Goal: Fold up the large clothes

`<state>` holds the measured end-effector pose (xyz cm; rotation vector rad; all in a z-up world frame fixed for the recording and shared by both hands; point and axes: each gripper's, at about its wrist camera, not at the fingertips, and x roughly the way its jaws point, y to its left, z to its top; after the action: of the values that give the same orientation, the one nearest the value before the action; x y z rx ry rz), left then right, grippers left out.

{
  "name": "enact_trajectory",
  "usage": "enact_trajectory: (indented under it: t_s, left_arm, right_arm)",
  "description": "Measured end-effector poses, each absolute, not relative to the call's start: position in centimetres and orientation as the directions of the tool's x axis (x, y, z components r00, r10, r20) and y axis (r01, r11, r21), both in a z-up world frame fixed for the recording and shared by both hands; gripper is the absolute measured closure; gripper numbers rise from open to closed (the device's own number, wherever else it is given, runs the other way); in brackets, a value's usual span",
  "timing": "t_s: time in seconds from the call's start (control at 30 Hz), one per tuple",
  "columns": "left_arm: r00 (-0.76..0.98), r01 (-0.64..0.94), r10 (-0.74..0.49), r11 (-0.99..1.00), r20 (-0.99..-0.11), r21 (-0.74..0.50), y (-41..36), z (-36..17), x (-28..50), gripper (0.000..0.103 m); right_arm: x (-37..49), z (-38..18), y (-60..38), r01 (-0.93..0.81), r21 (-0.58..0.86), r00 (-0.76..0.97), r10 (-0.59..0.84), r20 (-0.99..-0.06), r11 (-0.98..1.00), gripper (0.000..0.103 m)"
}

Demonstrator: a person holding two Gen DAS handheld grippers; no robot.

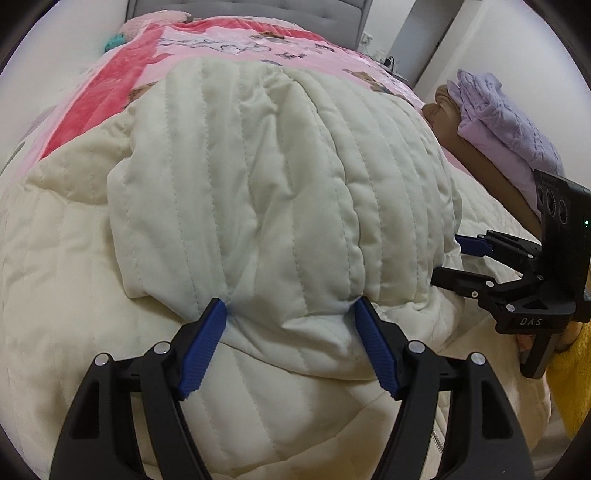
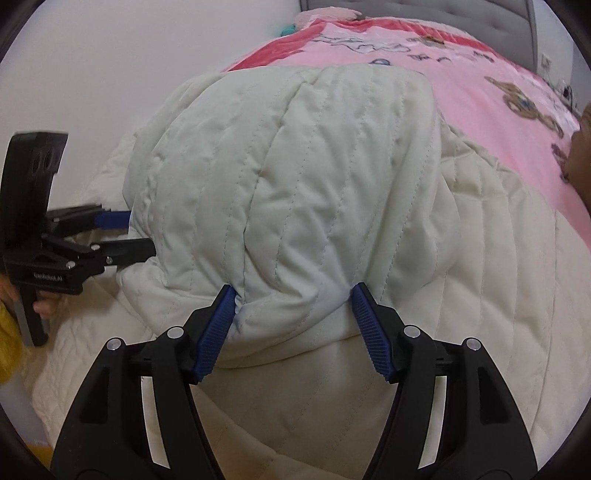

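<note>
A cream quilted jacket [image 1: 258, 166] [image 2: 295, 166] lies on the bed, its upper part folded back over the lower part. In the left wrist view my left gripper [image 1: 291, 304] holds the near edge of that fold between wide-set jaws, and both blue fingertips [image 1: 218, 314] dent the padding. My right gripper [image 2: 293, 291] holds the same edge further right in the same way, its blue fingertips [image 2: 360, 295] pressed into the puckered cloth. Each gripper also shows in the other's view: the right gripper [image 1: 448, 258] and the left gripper [image 2: 140, 230] at the fold's ends.
A pink printed blanket [image 1: 258, 44] [image 2: 480, 92] covers the bed beyond the jacket, up to a grey headboard [image 1: 240, 7]. At the right a folded lilac garment [image 1: 506, 122] rests on a brown one [image 1: 476, 155]. A white wall [image 2: 110, 74] runs along the left. Yellow sleeves [image 1: 576, 369] [image 2: 7, 332] show behind the grippers.
</note>
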<state>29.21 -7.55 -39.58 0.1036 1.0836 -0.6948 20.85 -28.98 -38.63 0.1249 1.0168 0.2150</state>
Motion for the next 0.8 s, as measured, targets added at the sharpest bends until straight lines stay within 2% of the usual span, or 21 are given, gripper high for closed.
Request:
enact_trajectory:
  t_s: [0.13, 0.23, 0.33, 0.4, 0.43, 0.5, 0.63, 0.67, 0.8]
  left_arm:
    - [0.289, 0.559, -0.47, 0.79, -0.834, -0.251, -7.5, -39.1, 29.0, 0.029]
    - [0.302, 0.549, -0.472, 0.796, -0.828, -0.254, -7.2, -37.9, 28.8, 0.028]
    - [0.365, 0.57, -0.47, 0.795, -0.804, -0.206, -7.0, -35.0, 28.4, 0.027]
    - [0.45, 0.576, -0.466, 0.804, -0.762, -0.151, -6.5, -33.0, 28.3, 0.018]
    - [0.484, 0.576, -0.469, 0.806, -0.739, -0.135, -6.2, -31.7, 28.8, 0.017]
    - [0.47, 0.582, -0.492, 0.797, -0.733, -0.162, -6.1, -30.9, 30.1, 0.016]
    - [0.354, 0.594, -0.528, 0.765, -0.772, -0.25, -7.4, -32.3, 34.1, 0.016]
    - [0.326, 0.593, -0.521, 0.763, -0.789, -0.259, -7.6, -33.2, 34.8, 0.016]
    - [0.28, 0.623, -0.482, 0.75, -0.83, -0.225, -8.5, -36.0, 35.4, 0.016]
  right_arm:
    - [21.6, -37.7, -29.9, -0.085, 0.267, 0.511, 0.272, -0.815, 0.96, 0.04]
    - [21.0, -35.5, -31.1, -0.073, 0.322, 0.582, 0.302, -0.755, 0.944, 0.04]
    - [20.5, -32.9, -31.6, -0.056, 0.305, 0.651, 0.266, -0.711, 0.951, 0.04]
    - [20.9, -30.6, -32.0, -0.072, 0.28, 0.697, 0.249, -0.672, 0.957, 0.04]
    - [21.4, -29.6, -32.3, -0.087, 0.266, 0.713, 0.247, -0.656, 0.96, 0.04]
    - [22.8, -28.5, -32.2, -0.124, 0.258, 0.723, 0.265, -0.638, 0.958, 0.04]
    - [26.6, -29.3, -31.4, -0.209, 0.232, 0.641, 0.313, -0.701, 0.95, 0.04]
    - [27.7, -30.6, -30.9, -0.213, 0.198, 0.6, 0.288, -0.746, 0.957, 0.04]
    - [29.1, -34.7, -29.9, -0.214, 0.125, 0.496, 0.218, -0.841, 0.969, 0.041]
